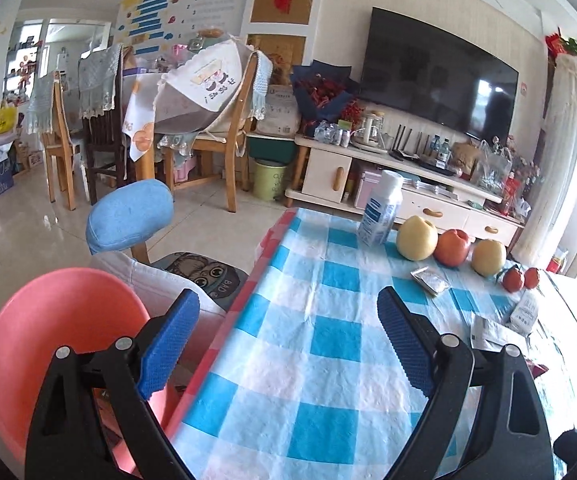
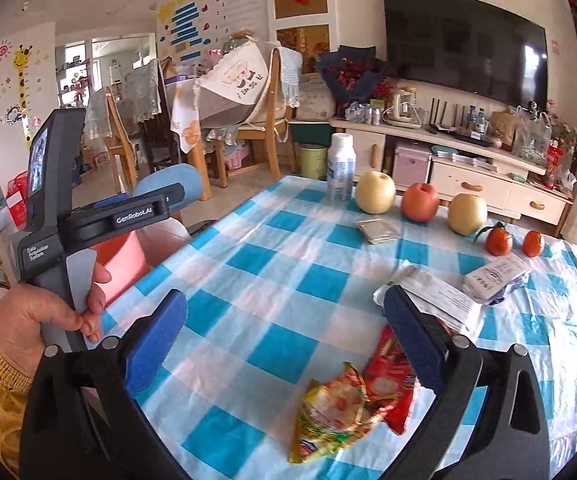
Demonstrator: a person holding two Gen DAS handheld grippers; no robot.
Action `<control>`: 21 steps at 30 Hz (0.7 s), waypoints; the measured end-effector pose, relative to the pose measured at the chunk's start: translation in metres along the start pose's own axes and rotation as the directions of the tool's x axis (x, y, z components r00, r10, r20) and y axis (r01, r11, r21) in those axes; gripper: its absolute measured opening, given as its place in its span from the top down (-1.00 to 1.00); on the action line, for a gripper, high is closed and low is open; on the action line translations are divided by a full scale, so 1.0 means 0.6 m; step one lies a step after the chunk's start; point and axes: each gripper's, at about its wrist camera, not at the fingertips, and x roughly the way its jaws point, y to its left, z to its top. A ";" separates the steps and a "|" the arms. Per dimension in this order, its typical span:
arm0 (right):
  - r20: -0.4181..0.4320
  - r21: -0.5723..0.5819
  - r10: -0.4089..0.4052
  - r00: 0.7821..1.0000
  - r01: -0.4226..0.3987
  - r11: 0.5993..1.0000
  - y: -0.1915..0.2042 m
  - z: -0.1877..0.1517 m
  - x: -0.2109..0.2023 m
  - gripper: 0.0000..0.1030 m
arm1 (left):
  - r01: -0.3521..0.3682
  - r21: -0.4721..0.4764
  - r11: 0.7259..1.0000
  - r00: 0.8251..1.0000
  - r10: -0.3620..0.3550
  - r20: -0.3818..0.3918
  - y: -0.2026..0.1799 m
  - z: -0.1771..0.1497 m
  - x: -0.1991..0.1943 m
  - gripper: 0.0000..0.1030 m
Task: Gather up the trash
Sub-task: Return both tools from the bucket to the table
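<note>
Blue-checked tablecloth [image 2: 288, 280] | yellow wrapper [image 2: 332, 412] and red wrapper [image 2: 388, 380] near its front edge, touching | right gripper [image 2: 284, 320] spread wide above them, empty | left gripper [image 1: 288, 320] spread, empty | pink bin [image 1: 60, 344] beside table

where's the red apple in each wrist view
Left wrist view: red apple sits right of centre on the checked tablecloth, between two yellow pears.
Right wrist view: red apple sits upper right of centre, again between the pears.
Shared landmark: the white bottle standing left of the fruit row.
</note>
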 end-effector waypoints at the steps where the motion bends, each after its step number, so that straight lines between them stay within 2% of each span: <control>1: -0.002 -0.004 -0.012 1.000 0.012 1.000 -0.005 -0.004 -0.002 -0.93 | 0.014 0.004 1.000 1.000 -0.014 -0.003 -0.007 -0.004 -0.001 -0.77; 4: -0.026 0.003 -0.032 0.999 0.032 0.999 -0.025 -0.020 -0.005 -0.93 | 0.032 0.023 0.999 0.999 -0.032 -0.012 -0.025 -0.017 -0.008 -0.77; 8: -0.083 0.009 -0.033 0.996 0.034 0.999 -0.051 -0.039 0.001 -0.93 | 0.031 0.126 0.992 0.999 -0.028 -0.028 -0.072 -0.041 -0.016 -0.77; 13: -0.102 0.027 -0.061 0.993 0.064 0.998 -0.087 -0.060 -0.001 -0.93 | 0.056 0.217 0.975 0.998 -0.049 -0.034 -0.119 -0.070 -0.038 -0.77; 21: -0.115 0.095 -0.092 0.989 0.103 0.990 -0.153 -0.078 -0.015 -0.93 | 0.118 0.293 0.949 0.991 -0.095 -0.092 -0.175 -0.109 -0.050 -0.77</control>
